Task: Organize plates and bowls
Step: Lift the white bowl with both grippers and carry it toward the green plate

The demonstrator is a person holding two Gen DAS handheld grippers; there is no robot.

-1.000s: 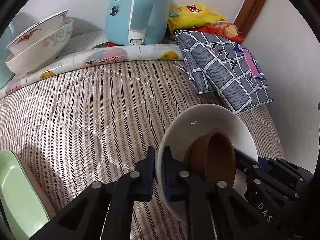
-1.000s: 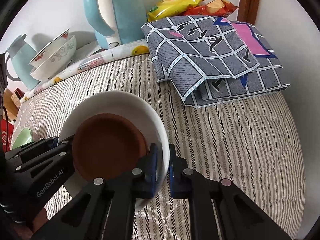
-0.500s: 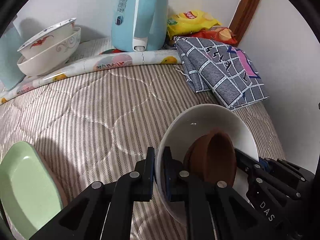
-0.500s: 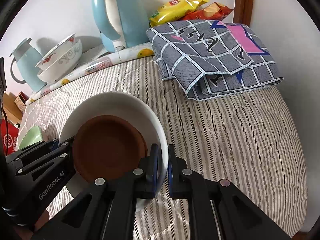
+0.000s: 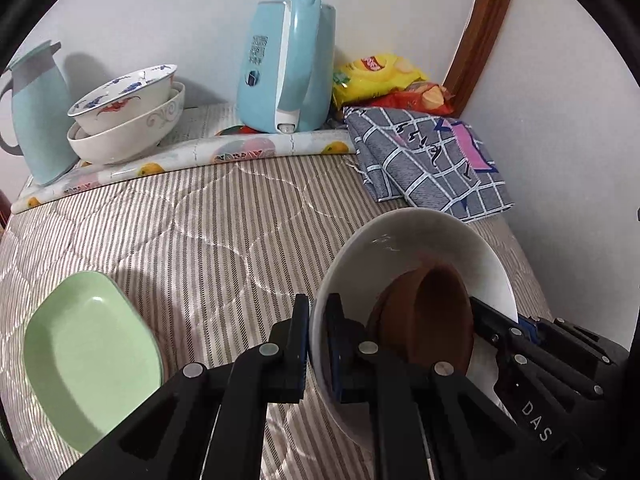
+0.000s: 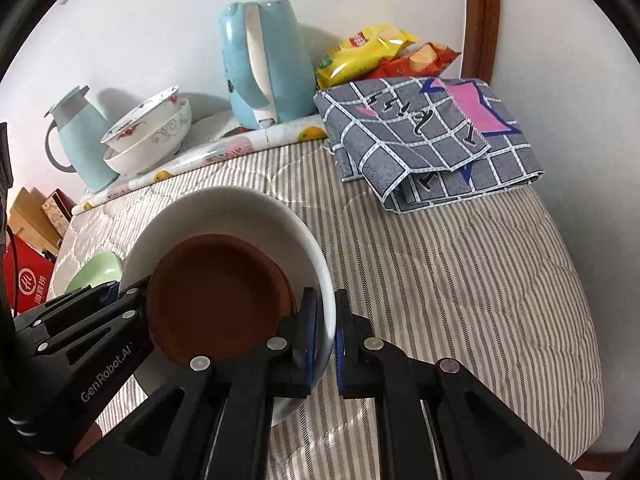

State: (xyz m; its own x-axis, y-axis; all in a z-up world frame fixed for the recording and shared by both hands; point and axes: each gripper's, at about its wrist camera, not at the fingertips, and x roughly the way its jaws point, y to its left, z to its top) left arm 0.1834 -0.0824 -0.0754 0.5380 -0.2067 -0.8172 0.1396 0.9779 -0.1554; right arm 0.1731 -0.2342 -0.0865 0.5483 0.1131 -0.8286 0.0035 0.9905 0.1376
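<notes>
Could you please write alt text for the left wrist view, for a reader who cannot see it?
The left gripper is shut on the near rim of a white bowl holding a brown dish, while the right gripper grips the opposite rim. A green plate lies on the striped quilt, with two stacked bowls and a blue kettle behind.

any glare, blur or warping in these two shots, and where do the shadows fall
Left wrist view: fisheye bends the wooden frame and blacks out the corners; sharp overall; small glint inside the white bowl; kettle shadows the wall behind it. Right wrist view: same bowing; stacked bowls and jug shadow the wall; no blur.
</notes>
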